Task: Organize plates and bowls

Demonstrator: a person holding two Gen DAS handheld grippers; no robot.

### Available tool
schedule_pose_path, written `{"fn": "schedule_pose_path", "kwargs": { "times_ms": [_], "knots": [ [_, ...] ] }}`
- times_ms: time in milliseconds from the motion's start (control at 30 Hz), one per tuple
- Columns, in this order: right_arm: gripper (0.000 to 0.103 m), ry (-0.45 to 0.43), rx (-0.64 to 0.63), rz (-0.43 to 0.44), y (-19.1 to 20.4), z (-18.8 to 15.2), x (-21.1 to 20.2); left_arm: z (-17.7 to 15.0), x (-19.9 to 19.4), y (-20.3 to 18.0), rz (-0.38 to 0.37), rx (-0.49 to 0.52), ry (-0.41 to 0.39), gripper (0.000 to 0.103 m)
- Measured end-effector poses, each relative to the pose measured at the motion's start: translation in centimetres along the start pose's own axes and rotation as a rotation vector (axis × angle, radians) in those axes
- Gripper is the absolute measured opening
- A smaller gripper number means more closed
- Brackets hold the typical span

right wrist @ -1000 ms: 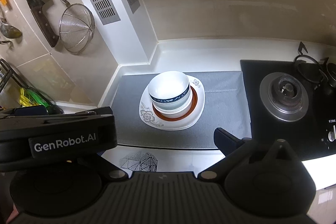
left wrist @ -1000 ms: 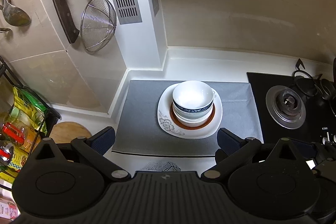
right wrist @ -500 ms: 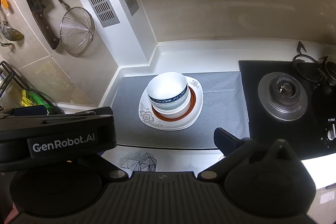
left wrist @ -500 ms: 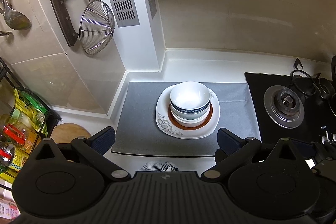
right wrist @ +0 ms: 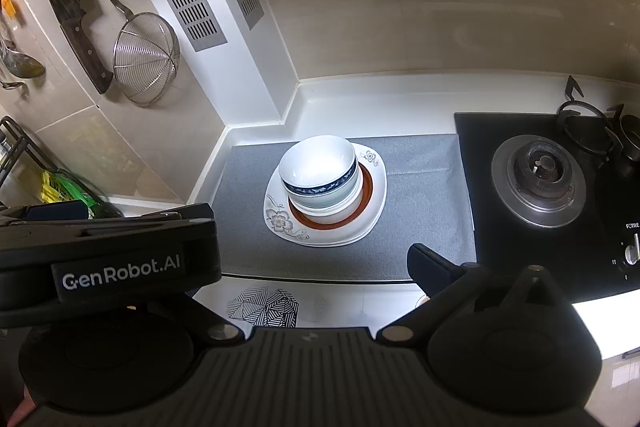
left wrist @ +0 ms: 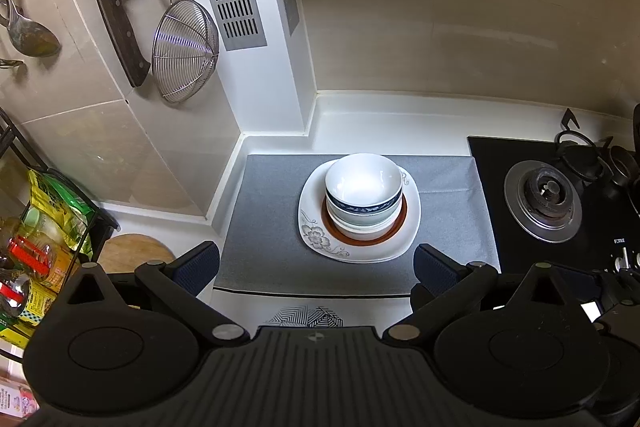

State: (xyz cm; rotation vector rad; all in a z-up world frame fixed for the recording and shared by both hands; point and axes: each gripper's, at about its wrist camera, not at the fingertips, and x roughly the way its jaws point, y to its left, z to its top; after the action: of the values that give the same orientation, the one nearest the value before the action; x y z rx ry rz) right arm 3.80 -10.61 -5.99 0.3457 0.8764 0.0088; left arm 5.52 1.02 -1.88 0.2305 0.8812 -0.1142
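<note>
White bowl (left wrist: 363,183) with blue band, nested in paler bowls on brown-rimmed plate (left wrist: 394,227) atop square floral plate (left wrist: 316,231), centred on grey mat (left wrist: 260,219) over white tabletop (left wrist: 400,119); stove (left wrist: 542,201) to right, strainer (left wrist: 185,51) on wall. Left hand-held gripper (left wrist: 316,265) spread apart, empty; right hand-held gripper (right wrist: 312,263) likewise wide, empty.

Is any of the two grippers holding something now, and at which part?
Nothing is held. The left gripper is open and empty, short of the stacked bowls on the plate. The right gripper also looks open and empty.
</note>
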Motion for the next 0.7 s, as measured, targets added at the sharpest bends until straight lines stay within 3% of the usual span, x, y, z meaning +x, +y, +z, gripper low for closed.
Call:
{"fn": "schedule_pose_path", "kwargs": {
  "times_ms": [700],
  "knots": [
    [0.102,0.026,-0.018,-0.035,1.7,-0.2,0.8,-0.5,1.0,1.7,-0.031,-0.02,0.023,0.103]
  ]
}}
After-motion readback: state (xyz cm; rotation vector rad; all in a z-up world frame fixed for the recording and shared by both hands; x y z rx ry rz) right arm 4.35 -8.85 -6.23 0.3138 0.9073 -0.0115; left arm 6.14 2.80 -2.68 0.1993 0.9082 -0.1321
